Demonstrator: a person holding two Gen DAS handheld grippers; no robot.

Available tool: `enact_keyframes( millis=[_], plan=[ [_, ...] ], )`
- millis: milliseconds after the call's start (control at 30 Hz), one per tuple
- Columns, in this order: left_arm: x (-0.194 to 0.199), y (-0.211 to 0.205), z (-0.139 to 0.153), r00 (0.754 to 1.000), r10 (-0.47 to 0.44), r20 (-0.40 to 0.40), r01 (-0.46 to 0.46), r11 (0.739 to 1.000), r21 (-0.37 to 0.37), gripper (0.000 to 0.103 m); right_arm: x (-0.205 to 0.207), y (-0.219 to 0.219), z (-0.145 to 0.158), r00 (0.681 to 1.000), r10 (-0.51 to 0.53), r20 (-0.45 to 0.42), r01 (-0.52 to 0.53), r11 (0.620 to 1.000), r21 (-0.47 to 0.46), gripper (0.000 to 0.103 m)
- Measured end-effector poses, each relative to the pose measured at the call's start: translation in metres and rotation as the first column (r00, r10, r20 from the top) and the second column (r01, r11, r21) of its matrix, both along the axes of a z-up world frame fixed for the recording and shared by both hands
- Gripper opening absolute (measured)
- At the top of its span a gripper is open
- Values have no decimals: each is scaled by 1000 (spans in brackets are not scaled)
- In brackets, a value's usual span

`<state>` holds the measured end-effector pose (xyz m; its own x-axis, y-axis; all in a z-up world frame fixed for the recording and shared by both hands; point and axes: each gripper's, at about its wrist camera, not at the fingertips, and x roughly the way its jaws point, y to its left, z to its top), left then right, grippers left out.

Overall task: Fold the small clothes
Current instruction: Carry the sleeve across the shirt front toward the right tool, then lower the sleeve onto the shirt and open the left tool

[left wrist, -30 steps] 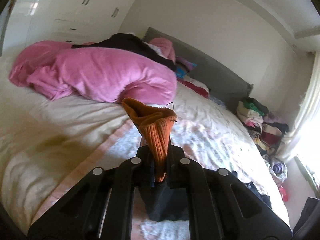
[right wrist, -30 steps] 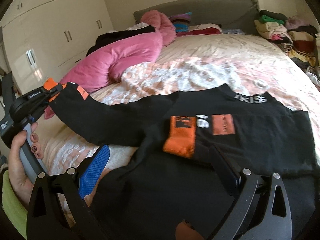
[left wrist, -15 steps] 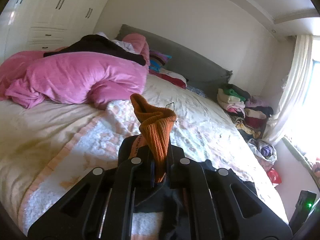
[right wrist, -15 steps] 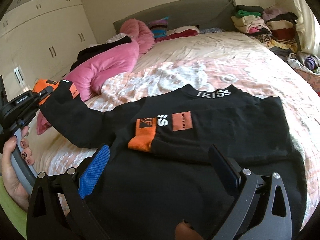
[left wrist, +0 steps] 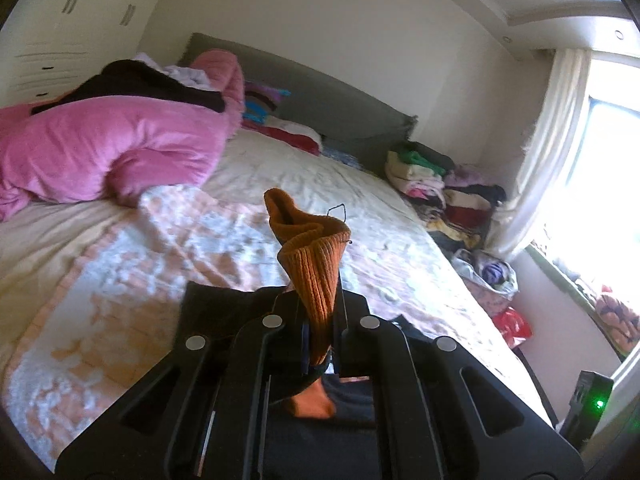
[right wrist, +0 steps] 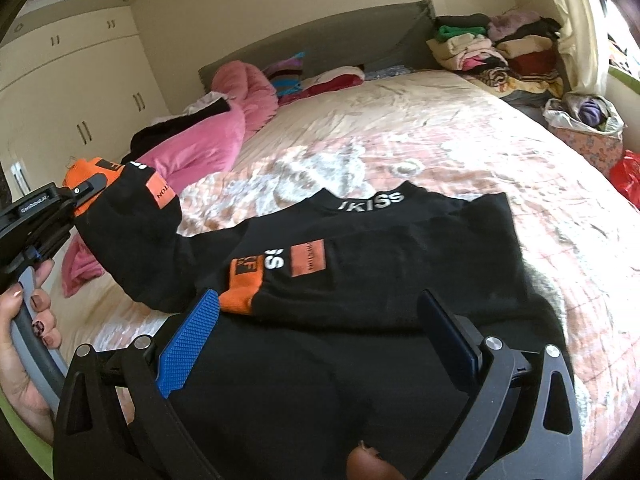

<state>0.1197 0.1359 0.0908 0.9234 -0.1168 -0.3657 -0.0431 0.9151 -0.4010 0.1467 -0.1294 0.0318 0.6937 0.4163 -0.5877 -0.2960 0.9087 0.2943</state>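
Observation:
A black sweater with white lettering and orange patches lies flat on the bed. One sleeve is folded across its chest, the orange cuff pointing left. The other sleeve is lifted off the bed at the left, where my left gripper is shut on its orange cuff. In the left wrist view that ribbed cuff sticks up from between the shut jaws of the left gripper, with black cloth below. My right gripper stands open over the sweater's lower part, nothing between its fingers.
A pink duvet with dark clothes on it fills the bed's far left. Stacked clothes and bags sit beside the bed near the curtain. The grey headboard and white wardrobes stand behind. A hand holds the left gripper's handle.
The left gripper has carried the orange cuff sideways over the sweater, whose black body now shows under it. The right gripper has also shifted, staying open above the sweater.

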Motion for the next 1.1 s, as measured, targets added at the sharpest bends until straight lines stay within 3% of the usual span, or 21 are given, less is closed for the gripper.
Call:
enact_keyframes(
  millis=[367, 633, 1100],
  plan=[
    [20, -41, -2, 995, -103, -17, 103, 995, 10, 2, -1, -51, 2, 994, -110, 10, 110, 994, 26, 99],
    [41, -74, -26, 978, -199, -59, 199, 980, -4, 2, 0, -96, 0, 975, -221, 4, 221, 975, 37, 99],
    [63, -130, -84, 904, -389, -177, 395, 919, -4, 3, 3, -135, -18, 946, -323, -39, 324, 945, 46, 99]
  ],
)
